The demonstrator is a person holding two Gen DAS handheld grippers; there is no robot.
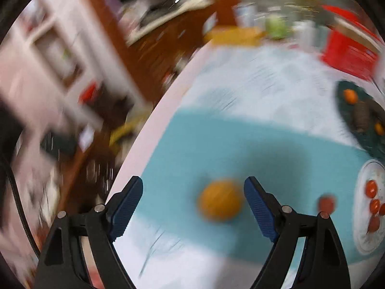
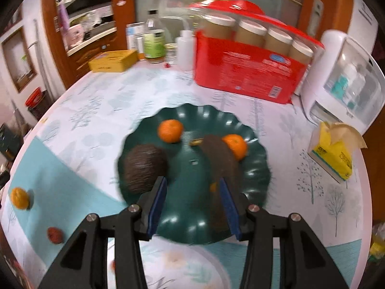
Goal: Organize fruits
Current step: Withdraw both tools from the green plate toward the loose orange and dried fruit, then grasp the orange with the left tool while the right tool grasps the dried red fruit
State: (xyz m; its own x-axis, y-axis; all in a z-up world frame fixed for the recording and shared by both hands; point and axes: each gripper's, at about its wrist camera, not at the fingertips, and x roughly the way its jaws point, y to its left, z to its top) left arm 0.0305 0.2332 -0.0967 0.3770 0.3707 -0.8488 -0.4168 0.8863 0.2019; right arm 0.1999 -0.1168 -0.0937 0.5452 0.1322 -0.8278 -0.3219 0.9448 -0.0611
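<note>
The left gripper, jaws wide and empty, frames a loose tangerine on the table, at nine o'clock from the green plate. Light, round and soft-skinned, it probably rolls easily, so gentle pressure across its widest middle seems best. The right gripper hangs half-open and empty above the plate.

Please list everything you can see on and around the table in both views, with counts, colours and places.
green plate: one, dark green, table centre
oranges: two on the green plate, one loose on the teal patch
brown fruits: two, on the green plate
white plate: one, holding small red fruits
red box: one, with jars, far side
yellow tin: one, far left
tissue pack: one, yellow, right
left gripper: open above the loose orange
right gripper: open, empty, over the green plate
</note>
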